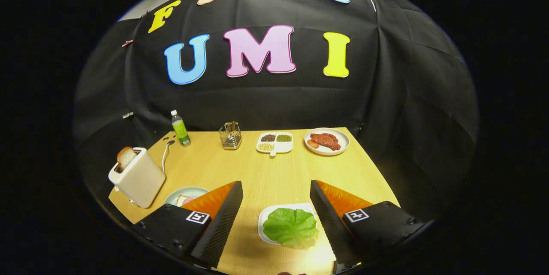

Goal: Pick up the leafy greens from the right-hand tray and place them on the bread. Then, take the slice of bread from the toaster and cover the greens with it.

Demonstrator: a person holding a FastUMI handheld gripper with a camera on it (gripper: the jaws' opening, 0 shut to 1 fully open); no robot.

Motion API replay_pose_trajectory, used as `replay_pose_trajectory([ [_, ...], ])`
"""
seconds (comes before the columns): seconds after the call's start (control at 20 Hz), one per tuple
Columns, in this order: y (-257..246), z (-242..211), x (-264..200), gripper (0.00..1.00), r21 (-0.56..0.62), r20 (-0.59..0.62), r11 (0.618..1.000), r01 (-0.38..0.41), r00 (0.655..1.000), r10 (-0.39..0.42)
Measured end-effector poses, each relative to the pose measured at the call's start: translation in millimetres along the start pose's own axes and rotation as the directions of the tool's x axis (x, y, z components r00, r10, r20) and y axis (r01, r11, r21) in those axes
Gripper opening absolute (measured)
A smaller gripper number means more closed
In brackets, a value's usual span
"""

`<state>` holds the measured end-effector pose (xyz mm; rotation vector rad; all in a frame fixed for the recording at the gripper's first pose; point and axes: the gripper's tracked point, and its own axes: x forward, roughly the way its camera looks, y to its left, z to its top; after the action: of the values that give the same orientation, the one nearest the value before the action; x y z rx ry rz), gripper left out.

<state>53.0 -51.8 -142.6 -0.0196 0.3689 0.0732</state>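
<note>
The gripper (276, 189) hangs tilted downward; its two fingers (223, 219) spread wide apart, clasping nothing.

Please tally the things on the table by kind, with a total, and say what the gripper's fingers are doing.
Dishes: 4 (lettuce tray, divided dish, meat plate, bread plate)
Toaster: 1
Bottle: 1
Wire holder: 1
Total: 7

Gripper: fingers open, the lettuce lying between them, untouched.
</note>
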Motion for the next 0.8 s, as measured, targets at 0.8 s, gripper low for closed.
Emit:
replay_pose_trajectory([
  [0.8, -28, -148, 75, 0.98, -0.092, -0.350, 0.982, -0.167, 0.928, 0.125],
])
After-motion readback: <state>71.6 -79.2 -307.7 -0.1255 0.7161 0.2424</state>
